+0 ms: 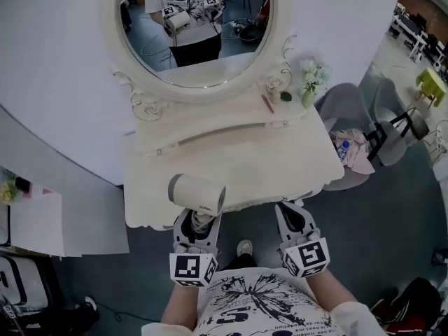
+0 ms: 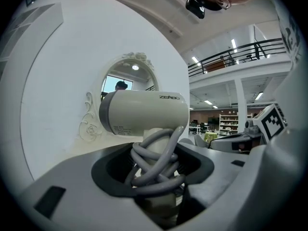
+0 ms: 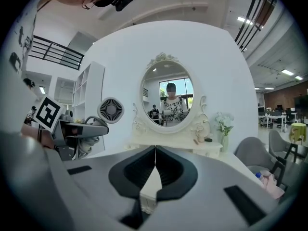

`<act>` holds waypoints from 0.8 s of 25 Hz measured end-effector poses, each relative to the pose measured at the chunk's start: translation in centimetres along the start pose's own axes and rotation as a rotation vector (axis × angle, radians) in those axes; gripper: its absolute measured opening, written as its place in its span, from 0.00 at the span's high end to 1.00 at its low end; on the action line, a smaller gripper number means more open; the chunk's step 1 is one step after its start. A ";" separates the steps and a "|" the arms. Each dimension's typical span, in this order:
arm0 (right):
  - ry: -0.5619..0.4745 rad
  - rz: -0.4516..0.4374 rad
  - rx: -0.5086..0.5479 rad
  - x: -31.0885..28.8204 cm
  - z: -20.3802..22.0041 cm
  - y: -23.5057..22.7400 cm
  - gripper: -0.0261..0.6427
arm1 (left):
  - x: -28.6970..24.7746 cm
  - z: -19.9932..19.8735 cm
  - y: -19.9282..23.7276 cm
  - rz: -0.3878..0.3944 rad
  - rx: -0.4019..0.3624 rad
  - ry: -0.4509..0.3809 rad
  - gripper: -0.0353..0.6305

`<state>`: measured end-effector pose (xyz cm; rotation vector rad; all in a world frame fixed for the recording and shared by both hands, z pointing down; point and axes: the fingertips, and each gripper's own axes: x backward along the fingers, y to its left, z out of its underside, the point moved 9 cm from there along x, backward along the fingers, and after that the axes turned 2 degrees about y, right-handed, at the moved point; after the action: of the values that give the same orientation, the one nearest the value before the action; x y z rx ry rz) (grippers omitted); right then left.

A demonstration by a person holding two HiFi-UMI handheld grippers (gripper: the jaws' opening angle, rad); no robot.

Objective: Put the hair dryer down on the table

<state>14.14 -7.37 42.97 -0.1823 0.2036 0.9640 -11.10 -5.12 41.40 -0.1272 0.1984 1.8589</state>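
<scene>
- status: the hair dryer [image 1: 198, 192] is not down yet. it sits in my left gripper [image 2: 154, 177], held over the front left part of the table [image 1: 280, 161], close to the front edge. no part of it looks to rest on the top.
- left gripper: the jaws are clamped on the dryer's handle. the grey cord [image 2: 156, 160] is coiled round the handle inside the pinch.
- right gripper [image 3: 155, 170]: the jaws are pressed together with only a thin seam between them, and nothing is held. it hangs beside the left one, just off the table's front edge, near the dryer but not touching it.
- long axis: the barrel runs across, left to right in the head view. it is about level and roughly parallel with the table's front edge. the handle drops from the barrel down into the jaws.
- ends: the round intake grille [image 3: 111, 110] faces the right gripper, so i take the nozzle to point to my left.
- done, judging by how things lie: the dryer is gripped and at the table.
- left to do: lower it, lay it on the bare top, spread the left jaws and draw clear.
- landing spot: the top in front of the mirror [image 1: 196, 33] is bare. the vase of flowers [image 1: 313, 79] stands at the back right, well apart from the dryer.
- judgement: handle-down it will not stand, so it likely needs tipping onto its side. the coiled cord may slacken once released.
</scene>
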 end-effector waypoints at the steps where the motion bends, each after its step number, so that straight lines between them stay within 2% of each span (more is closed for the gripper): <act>1: 0.003 -0.006 0.002 -1.3 -0.2 -0.2 0.93 | -0.8 -0.2 0.7 -0.002 0.004 0.001 0.57; 7: 0.004 -0.017 0.004 -7.1 -1.3 -1.5 0.93 | -4.9 -0.1 4.0 -0.012 0.001 0.034 0.57; 20: 0.105 -0.131 -0.003 -15.8 -0.7 -3.9 0.93 | -10.7 4.1 7.6 -0.080 0.034 0.219 0.57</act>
<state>8.53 -22.23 46.51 -0.2469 0.2834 0.8250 -15.19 -16.51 47.95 -0.3112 0.3711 1.7600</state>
